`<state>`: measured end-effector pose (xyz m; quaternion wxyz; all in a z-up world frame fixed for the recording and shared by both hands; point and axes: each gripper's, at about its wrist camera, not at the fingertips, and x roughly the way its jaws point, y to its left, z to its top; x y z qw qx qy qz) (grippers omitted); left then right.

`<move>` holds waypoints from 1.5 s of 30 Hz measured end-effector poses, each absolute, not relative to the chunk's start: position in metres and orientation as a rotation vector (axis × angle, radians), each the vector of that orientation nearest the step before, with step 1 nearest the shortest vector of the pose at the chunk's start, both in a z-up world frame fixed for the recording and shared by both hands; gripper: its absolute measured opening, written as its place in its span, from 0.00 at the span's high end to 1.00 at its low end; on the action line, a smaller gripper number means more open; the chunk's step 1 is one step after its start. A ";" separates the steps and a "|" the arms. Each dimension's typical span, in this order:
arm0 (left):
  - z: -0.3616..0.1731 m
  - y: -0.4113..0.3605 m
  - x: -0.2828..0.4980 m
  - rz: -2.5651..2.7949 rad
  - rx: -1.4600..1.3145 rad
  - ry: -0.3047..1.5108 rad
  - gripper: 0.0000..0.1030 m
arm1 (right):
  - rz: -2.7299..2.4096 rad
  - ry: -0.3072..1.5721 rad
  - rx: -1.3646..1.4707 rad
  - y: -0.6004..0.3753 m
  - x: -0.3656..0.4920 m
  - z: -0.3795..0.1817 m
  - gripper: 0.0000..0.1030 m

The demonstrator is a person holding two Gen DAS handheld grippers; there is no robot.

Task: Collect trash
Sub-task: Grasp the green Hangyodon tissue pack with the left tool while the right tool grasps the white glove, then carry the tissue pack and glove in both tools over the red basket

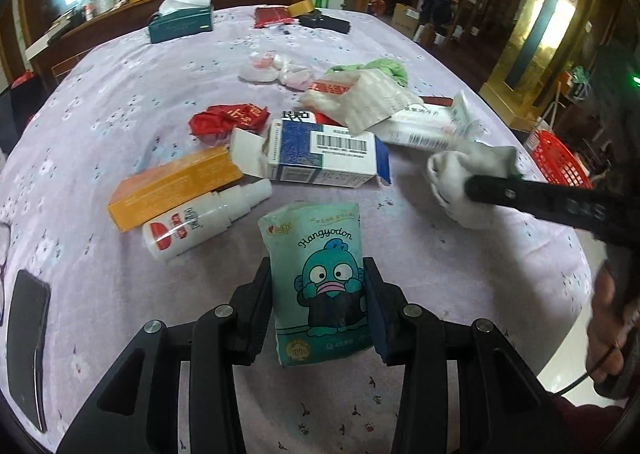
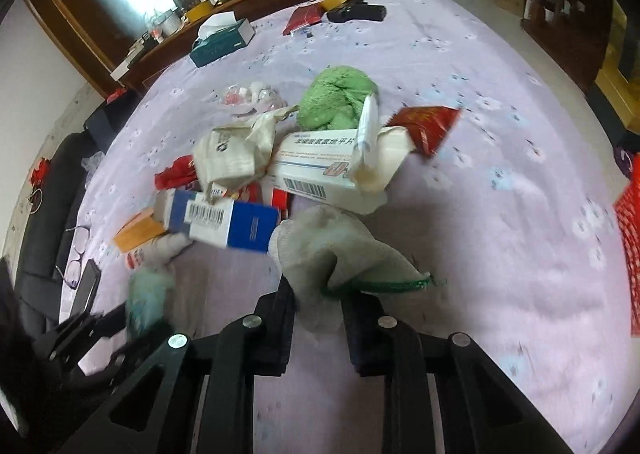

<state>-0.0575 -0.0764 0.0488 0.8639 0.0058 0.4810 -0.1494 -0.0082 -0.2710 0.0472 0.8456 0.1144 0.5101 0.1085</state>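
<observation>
My left gripper (image 1: 318, 286) is shut on a teal tissue packet (image 1: 316, 274) printed with a cartoon fish, held upright above the lilac tablecloth (image 1: 120, 102). My right gripper (image 2: 318, 294) is shut on a white work glove (image 2: 332, 250) with a green-edged cuff; in the left wrist view the same white glove (image 1: 460, 182) hangs from the right gripper's black finger. Trash lies in a heap beyond: a blue-and-white carton (image 1: 324, 152), an orange box (image 1: 176, 186), a white spray bottle (image 1: 204, 222), a red wrapper (image 1: 228, 120), a white medicine box (image 2: 320, 166) and a green cloth (image 2: 336, 96).
A red plastic basket (image 1: 560, 162) stands off the table's right edge. A dark phone (image 1: 26, 350) and glasses (image 2: 76, 254) lie at the left edge. A green tissue box (image 1: 180, 24), a red packet (image 1: 272, 16) and a black case (image 1: 326, 22) sit at the far end.
</observation>
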 end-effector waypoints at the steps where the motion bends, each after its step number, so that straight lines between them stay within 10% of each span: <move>1: 0.048 -0.077 -0.057 -0.323 0.013 1.008 0.61 | 0.216 1.070 0.242 -0.273 -0.015 0.050 0.77; 45: 0.105 -0.319 -0.049 -0.648 0.115 0.925 0.61 | -0.112 0.910 0.345 -0.510 -0.099 0.104 0.77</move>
